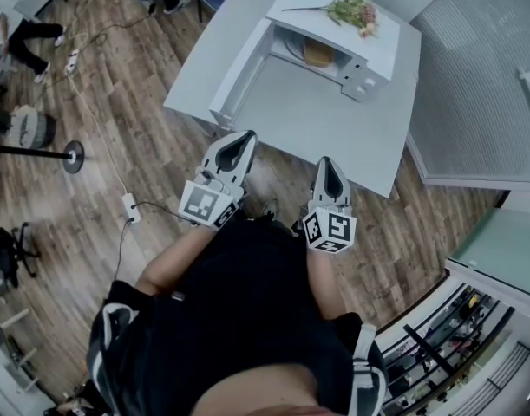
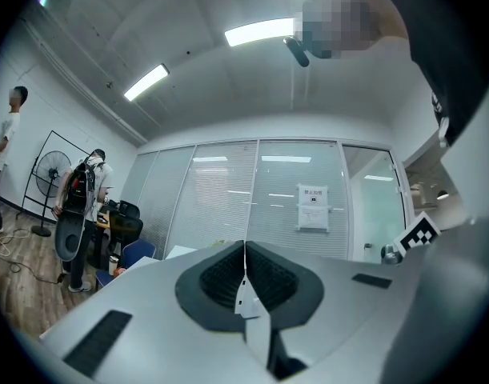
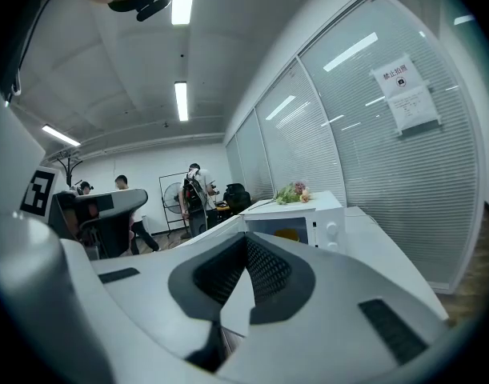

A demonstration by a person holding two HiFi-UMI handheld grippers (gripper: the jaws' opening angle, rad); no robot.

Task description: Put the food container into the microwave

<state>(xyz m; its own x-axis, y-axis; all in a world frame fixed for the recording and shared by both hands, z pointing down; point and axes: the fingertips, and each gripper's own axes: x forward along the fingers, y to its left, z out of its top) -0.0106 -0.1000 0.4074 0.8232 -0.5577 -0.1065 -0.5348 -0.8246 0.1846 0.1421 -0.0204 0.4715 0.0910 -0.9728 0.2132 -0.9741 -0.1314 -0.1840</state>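
The left gripper [image 1: 245, 137] is showing both jaws clenched tip to tip, with nothing between them. The right gripper [image 1: 328, 161] is likewise showing its jaws pressed together and gripping nothing. Both grippers are hanging close to the person's body, just short of the near edge of the table [image 1: 334, 137].

A tan item, judged to be the food container [image 1: 317, 52], is sitting inside the open cavity of the microwave [image 1: 373, 59], well ahead of both jaw pairs. It is touching neither gripper. Its long axis cannot be told at this size.

The governing relation is as follows:
- The cavity is lying ahead of the right jaws and slightly to their left. The right gripper view is looking almost straight at the cavity and the container.
- The left jaws are pointing past the microwave, which is not appearing in the left gripper view.
- The microwave door [image 1: 243, 72] is standing swung open, ahead of the left jaws and on the left of the cavity.

Judgement: with the container already in the cavity, any coming move is probably concerning the door, which is lying nearer the left gripper.
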